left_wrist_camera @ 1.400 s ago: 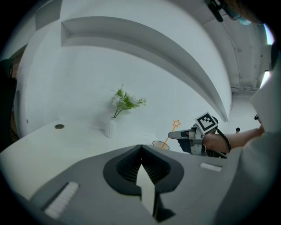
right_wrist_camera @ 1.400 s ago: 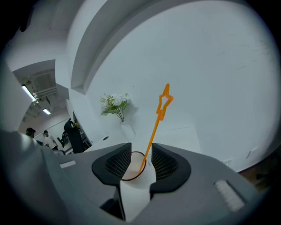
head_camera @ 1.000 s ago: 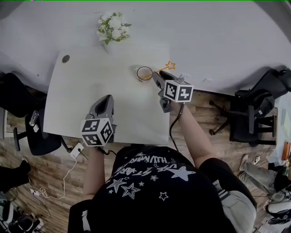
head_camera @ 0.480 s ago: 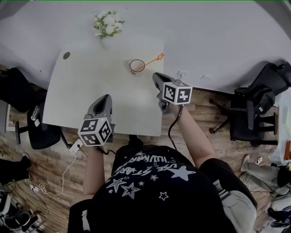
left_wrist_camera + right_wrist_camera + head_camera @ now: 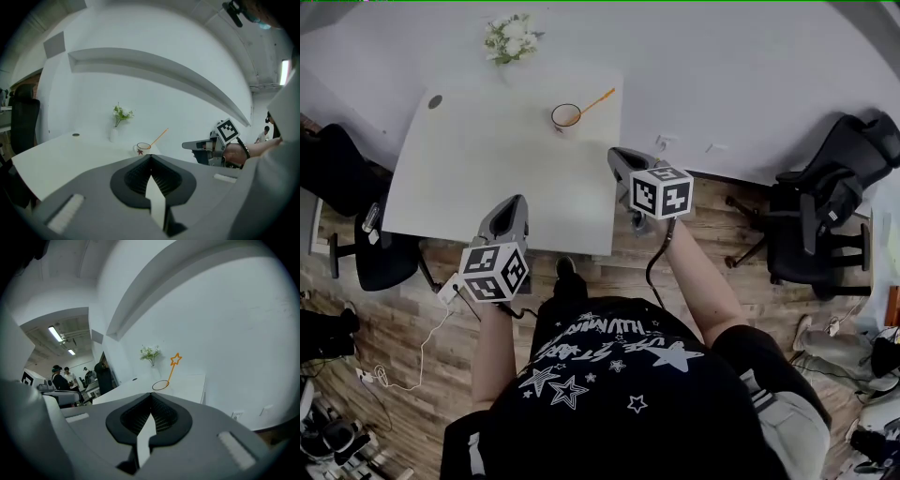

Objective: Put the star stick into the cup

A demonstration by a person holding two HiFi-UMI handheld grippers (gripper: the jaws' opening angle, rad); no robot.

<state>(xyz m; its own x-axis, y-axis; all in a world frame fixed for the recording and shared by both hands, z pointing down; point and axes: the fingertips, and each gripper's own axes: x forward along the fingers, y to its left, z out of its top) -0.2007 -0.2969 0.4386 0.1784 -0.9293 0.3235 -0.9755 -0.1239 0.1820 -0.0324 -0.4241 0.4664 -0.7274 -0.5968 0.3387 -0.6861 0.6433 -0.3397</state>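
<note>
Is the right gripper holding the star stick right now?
No: the right gripper is shut on nothing, and the star stick stands in the cup.

White table [image 5: 487, 178] w/ rounded far-left corner, pushed against white wall [image 5: 750, 75] at far side. Wood plank floor [image 5: 403, 309] near + right. Black office chairs: one left [image 5: 384, 267], one right [image 5: 811, 211]. Ceiling strip lights [image 5: 55, 333] on.

Head view looks steeply down; both gripper views (low, level) share the cup [image 5: 143, 148].
</note>
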